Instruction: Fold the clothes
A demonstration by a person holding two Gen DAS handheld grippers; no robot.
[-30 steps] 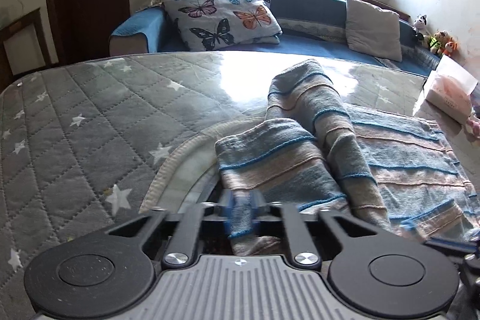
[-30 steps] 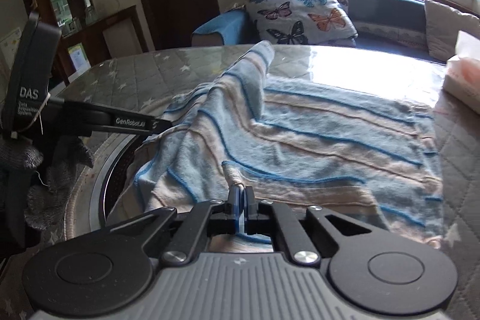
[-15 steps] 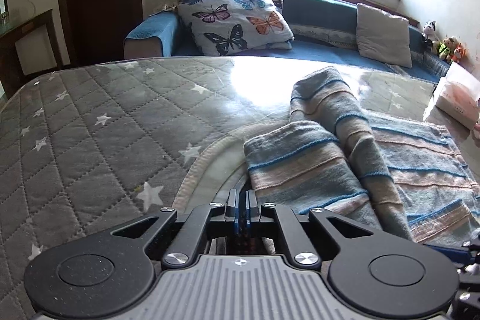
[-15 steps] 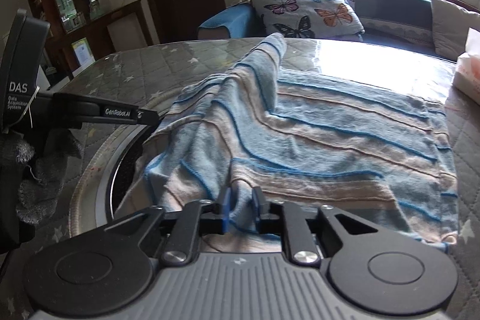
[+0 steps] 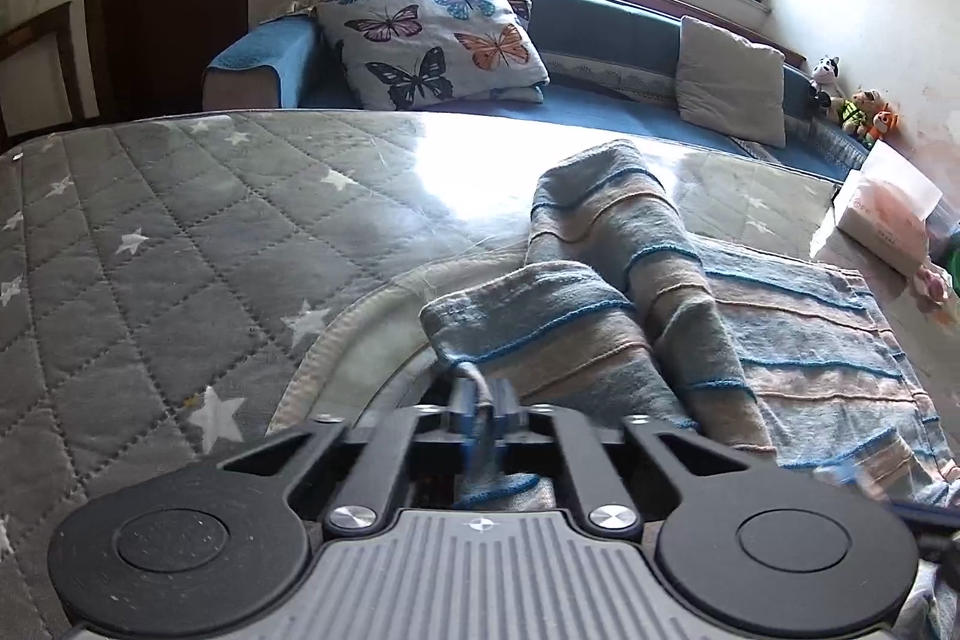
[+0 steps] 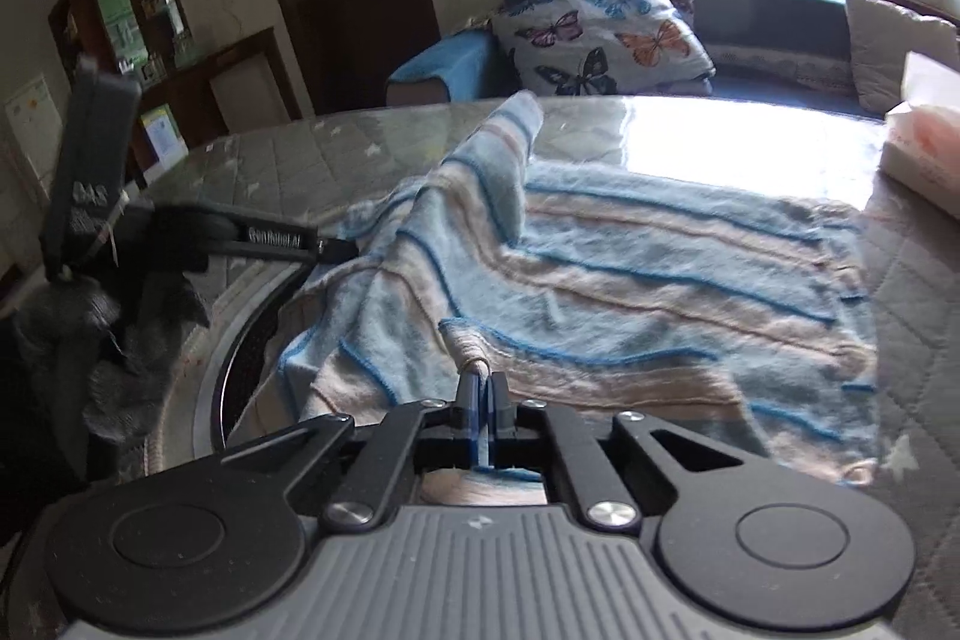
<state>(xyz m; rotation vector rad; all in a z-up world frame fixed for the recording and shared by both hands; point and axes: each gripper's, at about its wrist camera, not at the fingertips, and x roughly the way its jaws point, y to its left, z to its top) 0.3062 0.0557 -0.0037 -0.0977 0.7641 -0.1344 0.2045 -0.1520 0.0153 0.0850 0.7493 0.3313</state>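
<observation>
A striped blue, pink and grey knit cloth (image 5: 690,340) lies partly spread on the star-quilted table cover (image 5: 150,250), with one long fold raised across it. My left gripper (image 5: 483,400) is shut on the cloth's near left corner. In the right wrist view the same cloth (image 6: 660,268) spreads to the right. My right gripper (image 6: 482,388) is shut on a bunched piece of its near edge. The left gripper's body (image 6: 198,238) shows at the left of that view, at the cloth's left edge.
A round glass inset with a pale rim (image 5: 360,340) lies under the cloth's left part. A tissue box (image 5: 888,214) stands at the table's right edge. A blue sofa with a butterfly pillow (image 5: 432,33) is behind the table.
The left gripper, shut empty half a second ago, now pinches the cloth corner. The right gripper, open around the edge half a second ago, has shut on it. Both views shifted slightly.
</observation>
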